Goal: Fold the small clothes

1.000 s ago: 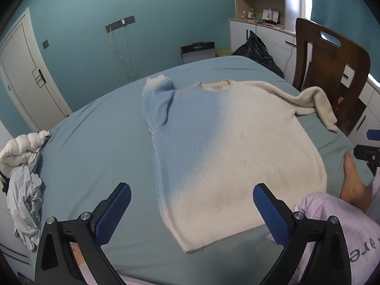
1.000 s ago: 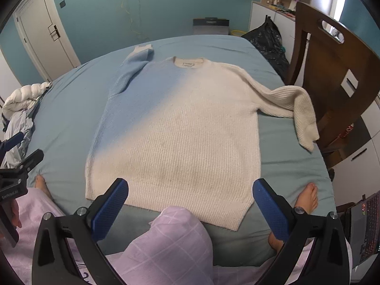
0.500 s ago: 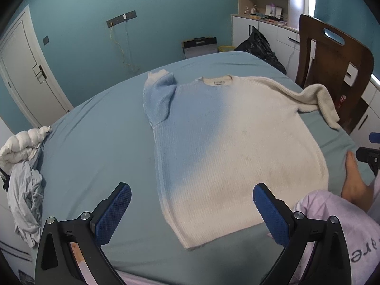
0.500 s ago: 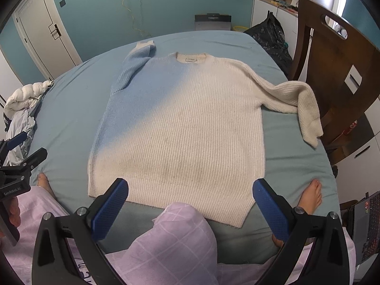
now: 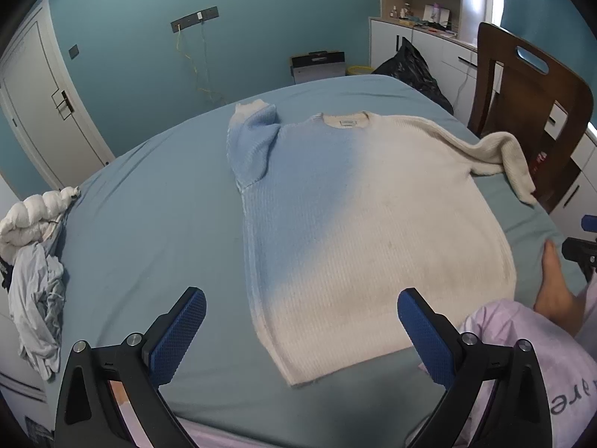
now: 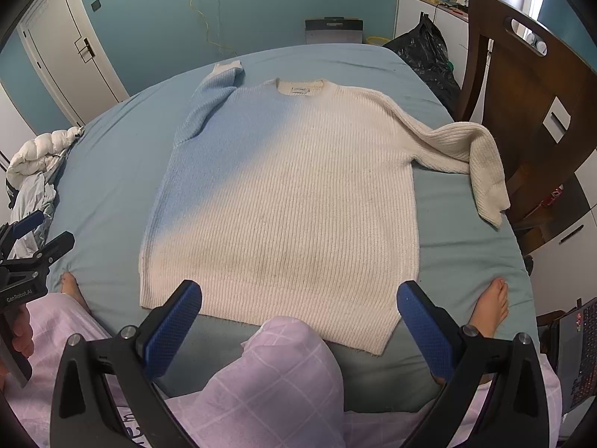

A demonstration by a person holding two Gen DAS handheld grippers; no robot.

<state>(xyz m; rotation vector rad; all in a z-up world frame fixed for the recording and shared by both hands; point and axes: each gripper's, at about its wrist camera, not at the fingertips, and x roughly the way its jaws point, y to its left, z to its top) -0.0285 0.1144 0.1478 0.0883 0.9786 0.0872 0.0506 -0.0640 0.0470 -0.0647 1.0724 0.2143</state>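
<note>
Sweater (image 6: 283, 194) lies flat — both grippers' jaws wide apart, empty.

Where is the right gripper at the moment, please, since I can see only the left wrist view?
Observer: The right gripper is open and empty, aimed at the near hem of the sweater.
Operator: Is anything near the hem's left corner?
Observer: A bare left foot rests on the bed left of that corner, apart from the knit.
Operator: Anything beyond the bed's right side?
Observer: A laptop shows at the frame's right edge.
</note>
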